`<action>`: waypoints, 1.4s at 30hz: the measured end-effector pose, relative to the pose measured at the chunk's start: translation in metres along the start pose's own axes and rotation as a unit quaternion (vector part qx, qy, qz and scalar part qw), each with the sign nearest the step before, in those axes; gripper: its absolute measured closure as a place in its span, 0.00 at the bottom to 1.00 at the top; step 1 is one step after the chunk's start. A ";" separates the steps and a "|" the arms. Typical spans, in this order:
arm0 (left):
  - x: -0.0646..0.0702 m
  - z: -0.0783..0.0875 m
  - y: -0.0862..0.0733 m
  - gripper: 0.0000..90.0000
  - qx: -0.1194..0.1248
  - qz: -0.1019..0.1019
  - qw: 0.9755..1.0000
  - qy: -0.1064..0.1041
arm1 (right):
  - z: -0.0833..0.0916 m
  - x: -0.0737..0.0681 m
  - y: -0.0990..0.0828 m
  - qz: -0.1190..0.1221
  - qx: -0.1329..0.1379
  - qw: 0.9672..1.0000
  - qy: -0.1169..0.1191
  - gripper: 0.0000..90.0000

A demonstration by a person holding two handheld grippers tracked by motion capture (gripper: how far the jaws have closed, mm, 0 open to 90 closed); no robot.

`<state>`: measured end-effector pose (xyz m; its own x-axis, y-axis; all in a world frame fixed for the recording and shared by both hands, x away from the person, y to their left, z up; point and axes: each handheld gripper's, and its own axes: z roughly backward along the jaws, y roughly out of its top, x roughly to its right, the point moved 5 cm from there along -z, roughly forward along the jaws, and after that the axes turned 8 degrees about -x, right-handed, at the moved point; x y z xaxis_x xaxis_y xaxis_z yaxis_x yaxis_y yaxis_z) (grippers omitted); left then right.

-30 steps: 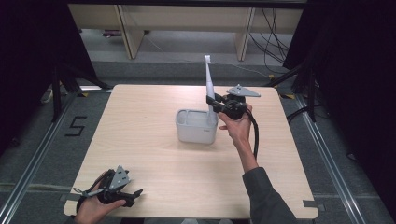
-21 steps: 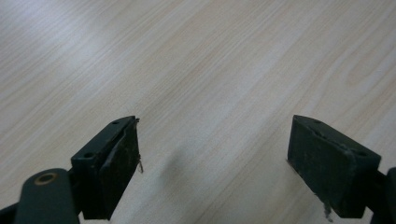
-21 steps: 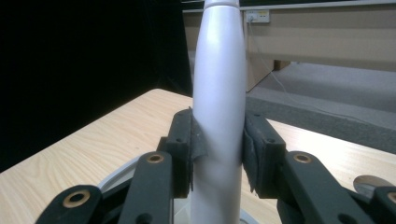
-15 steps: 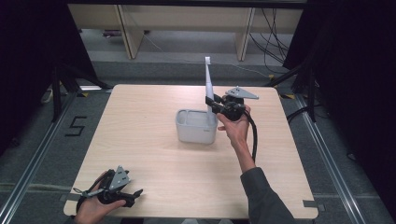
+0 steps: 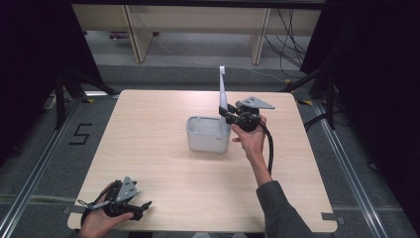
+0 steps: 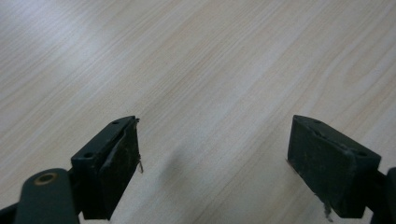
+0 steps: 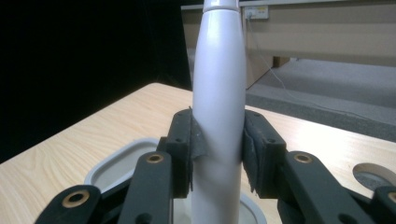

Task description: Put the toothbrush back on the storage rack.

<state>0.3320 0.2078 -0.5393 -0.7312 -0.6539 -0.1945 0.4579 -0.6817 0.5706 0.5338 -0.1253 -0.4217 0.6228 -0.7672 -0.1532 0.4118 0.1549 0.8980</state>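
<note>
A tall white tapered handle (image 5: 223,96) stands upright with its lower end inside a white tub (image 5: 208,134) at the table's middle. My right gripper (image 5: 227,114) is shut on this handle, just above the tub's right rim. In the right gripper view the handle (image 7: 218,107) rises between both pads (image 7: 184,149), which press on its sides, and the tub (image 7: 122,161) lies below. My left gripper (image 5: 141,208) rests open at the near left corner of the table, held by a hand. Bare wood shows between its fingers (image 6: 114,163) in the left gripper view.
The light wooden table (image 5: 148,129) has a round cable hole (image 7: 375,175) near its far right side. Shelving and cables (image 5: 287,34) stand beyond the far edge. Dark curtains flank both sides, and a floor mark "5" (image 5: 81,134) lies left of the table.
The right gripper and the white handle have dropped slightly toward the tub. The left gripper stays put.
</note>
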 end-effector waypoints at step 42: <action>0.001 -0.001 0.000 0.18 0.000 0.005 1.000 0.001 | 0.004 -0.001 -0.024 0.055 -0.065 0.996 -0.032 0.78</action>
<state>0.3316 0.2070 -0.5401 -0.7253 -0.6614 -0.1912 0.4647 -0.6752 0.5728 0.5207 -0.1310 -0.4415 0.6272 -0.7784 -0.0271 0.4291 0.3163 0.8461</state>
